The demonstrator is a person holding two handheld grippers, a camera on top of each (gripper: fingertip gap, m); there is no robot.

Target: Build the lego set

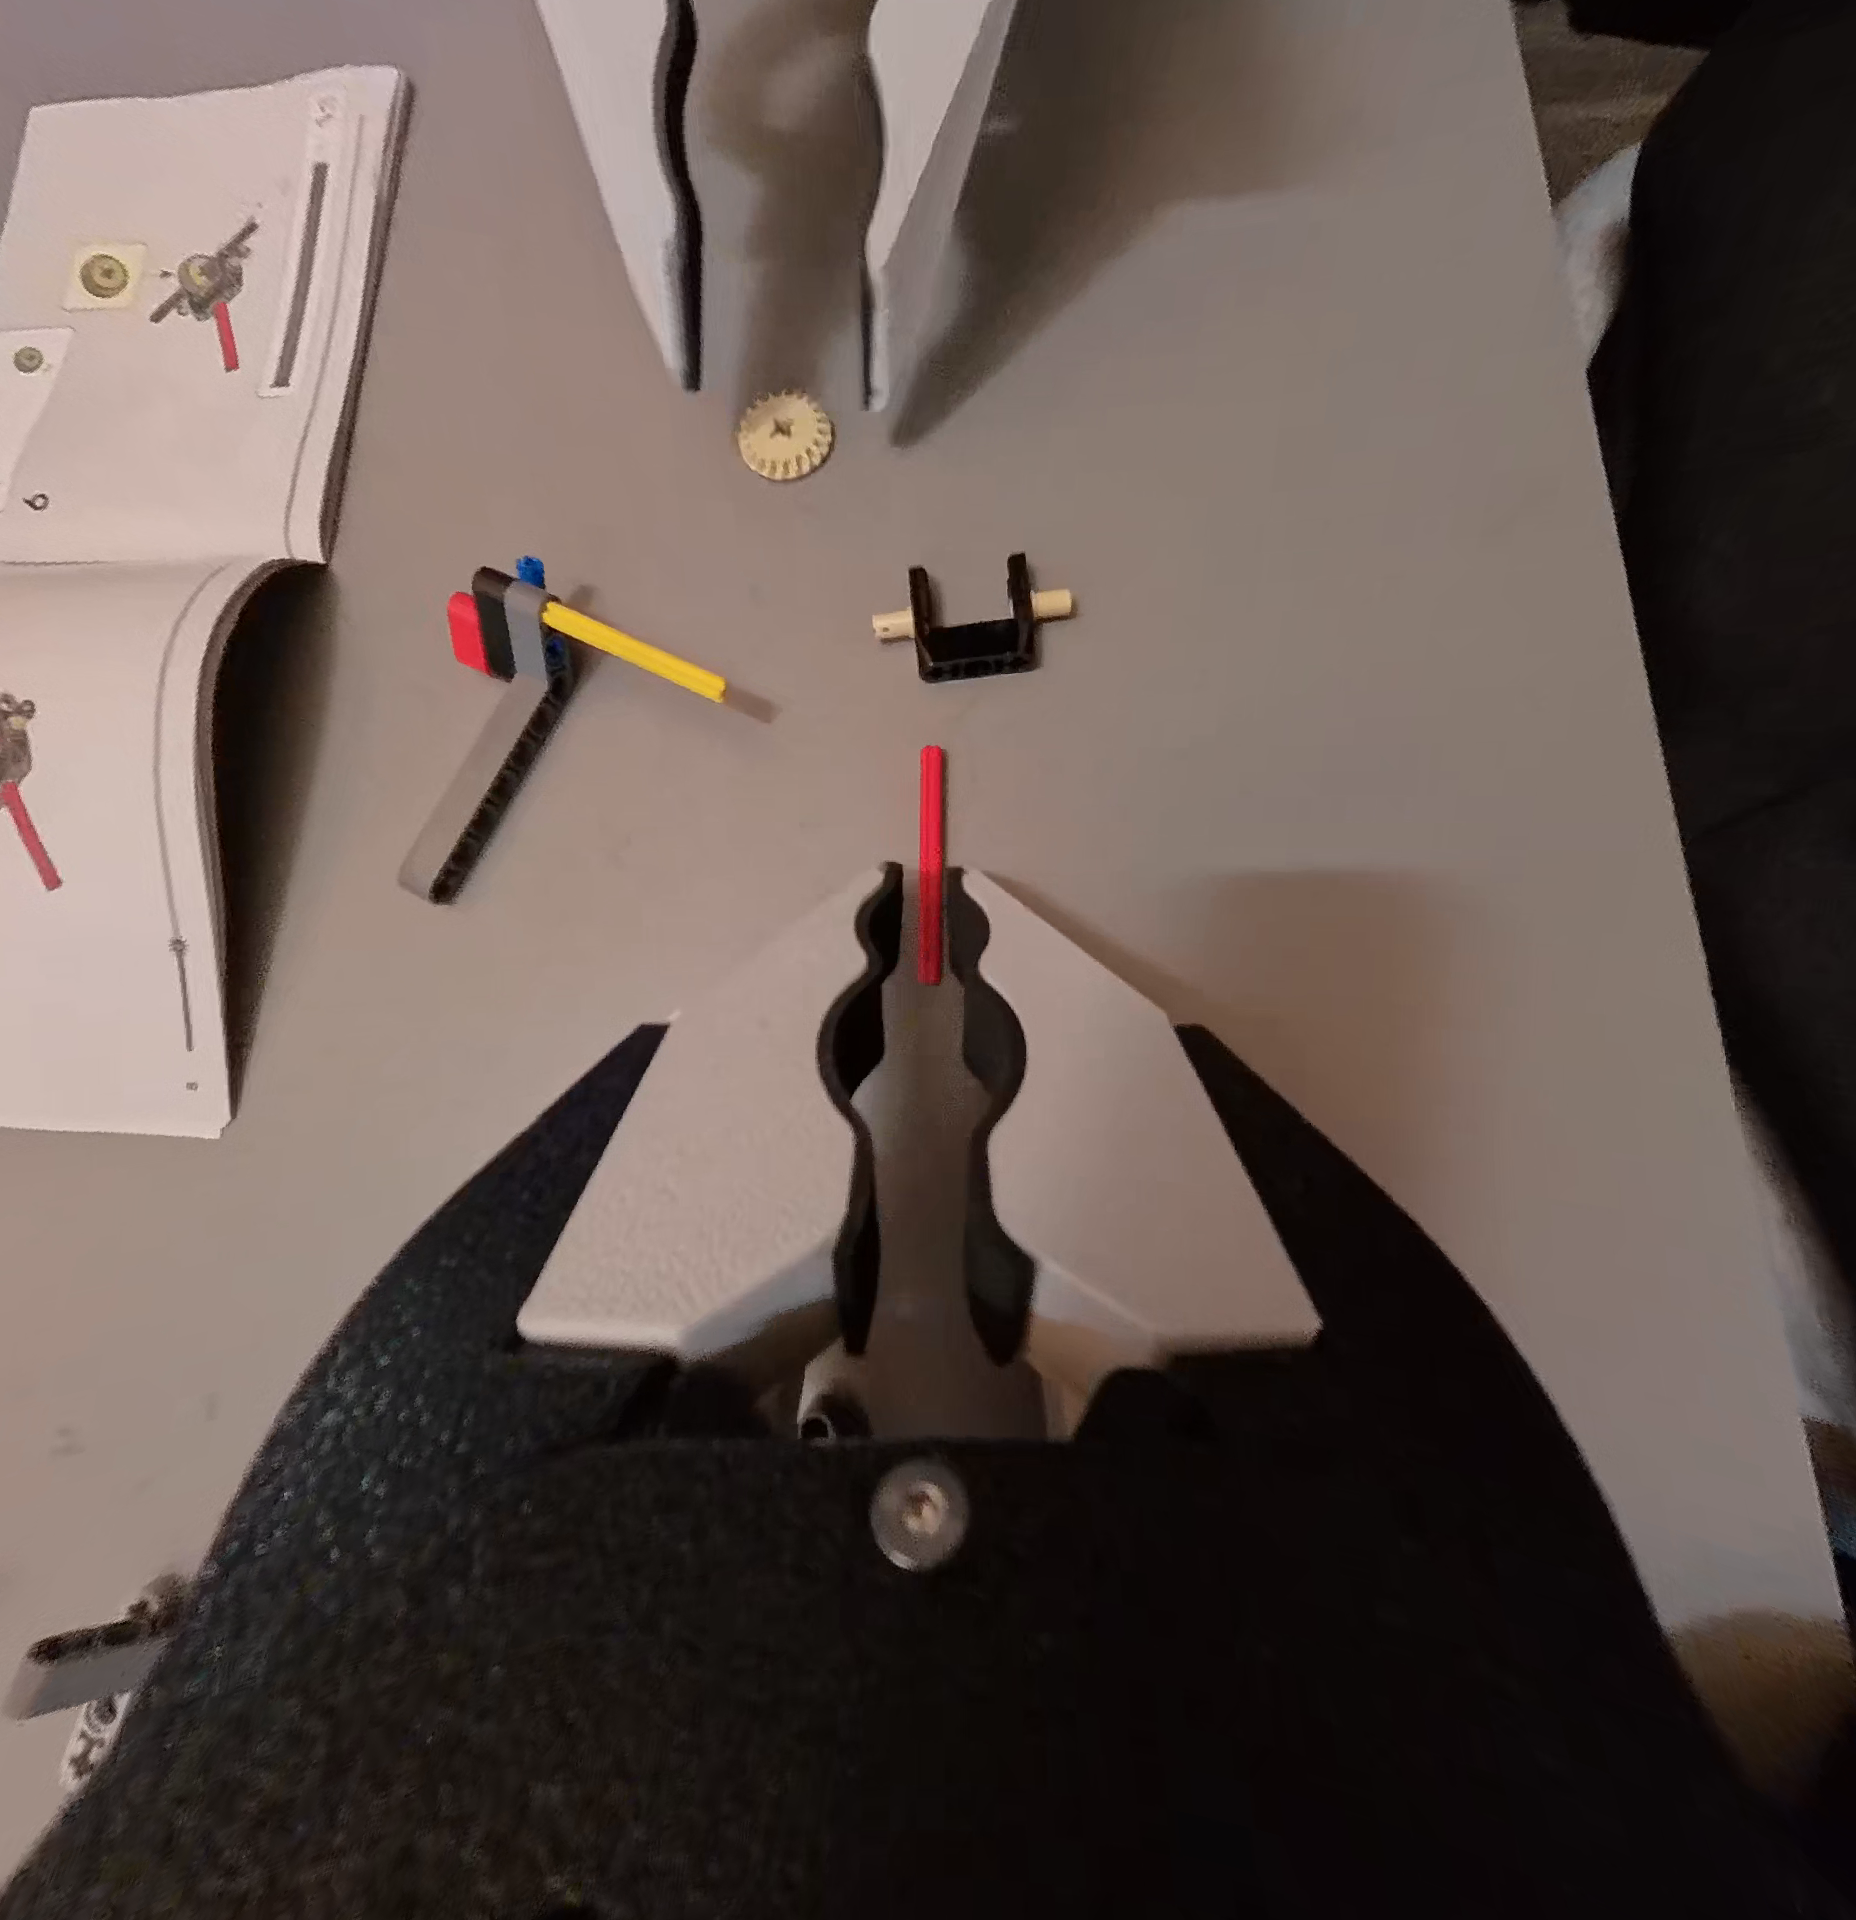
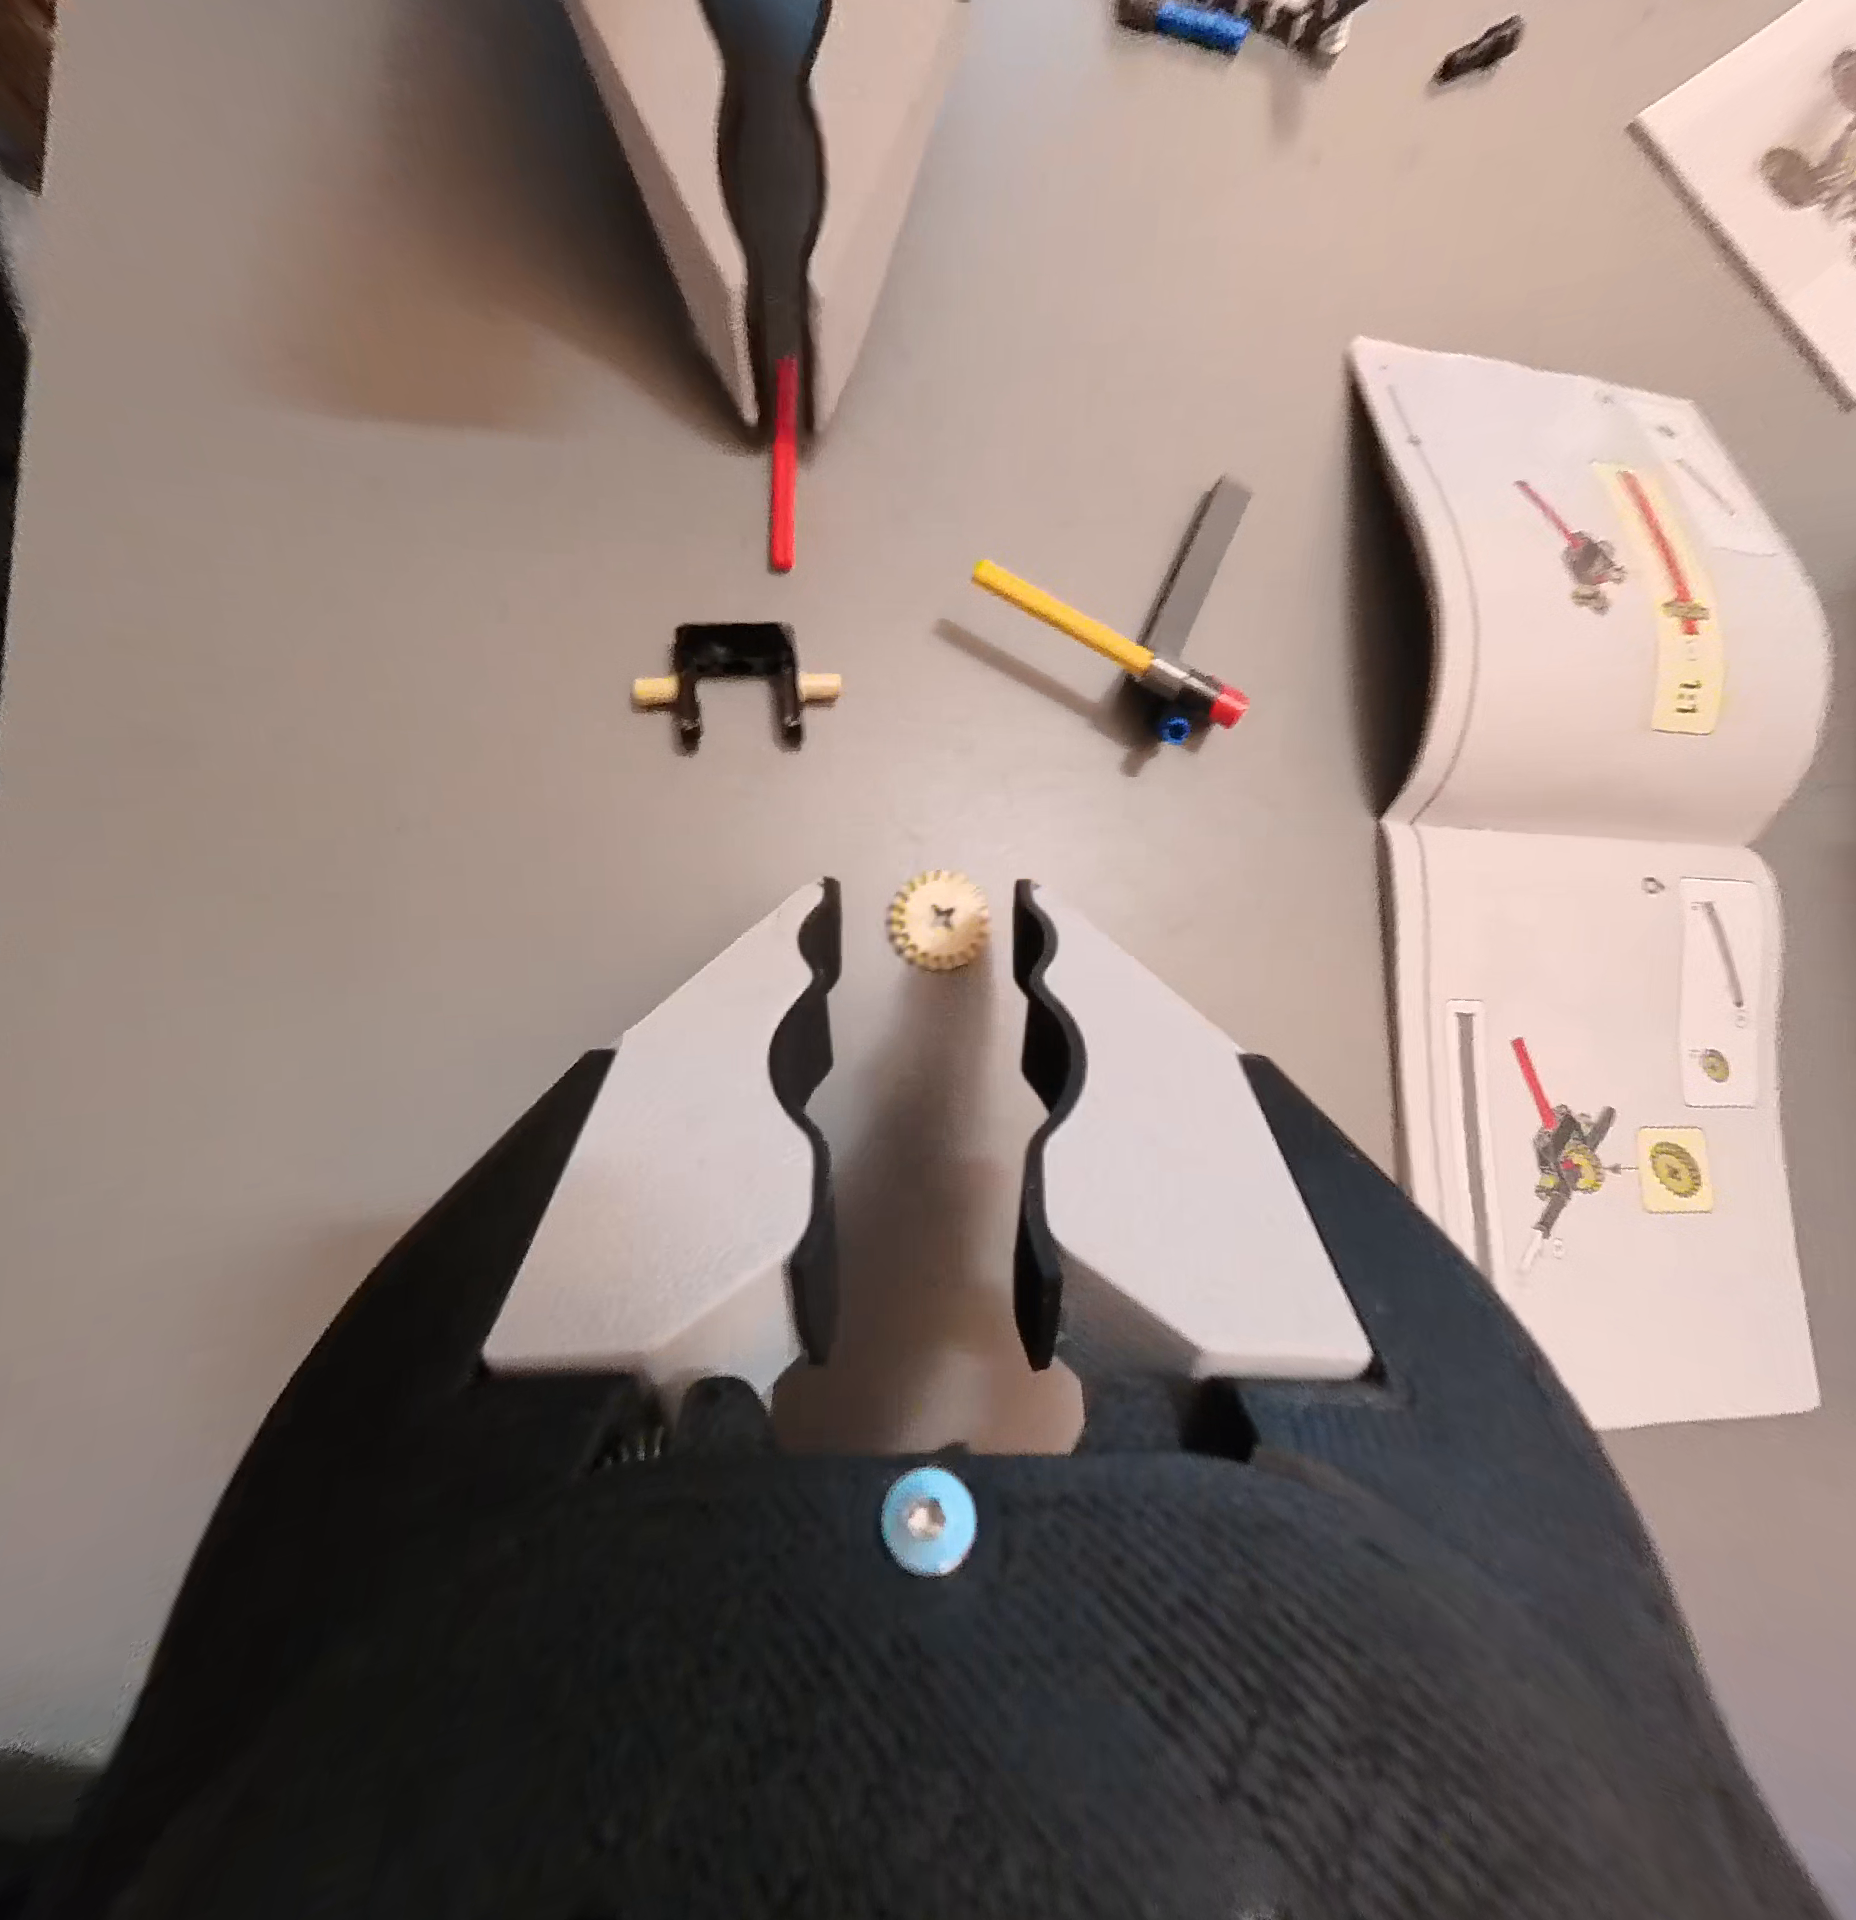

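Observation:
My left gripper (image 1: 922, 873) is shut on a red axle (image 1: 931, 821), which sticks out forward from the fingertips above the grey table (image 1: 1267, 623). It shows in the right wrist view too (image 2: 784, 488), held by the far left gripper (image 2: 784, 421). A black U-shaped piece with tan pins (image 1: 971, 618) (image 2: 735, 681) lies just past the axle's tip. My right gripper (image 2: 929, 894) is open, its fingertips on either side of a tan gear (image 2: 938, 922) that lies flat on the table. In the left wrist view the gear (image 1: 786, 434) sits just in front of the right gripper (image 1: 784, 384).
A sub-assembly of grey beam, yellow axle, red and blue parts (image 1: 529, 665) (image 2: 1163, 644) lies beside the U-piece. An open instruction booklet (image 1: 155, 582) (image 2: 1589, 883) lies along the table side. Loose small parts (image 2: 1194, 21) sit at the far edge. A dark mass (image 1: 1776, 623) borders the table. There is about 10 centimeters between the tips of the two grippers.

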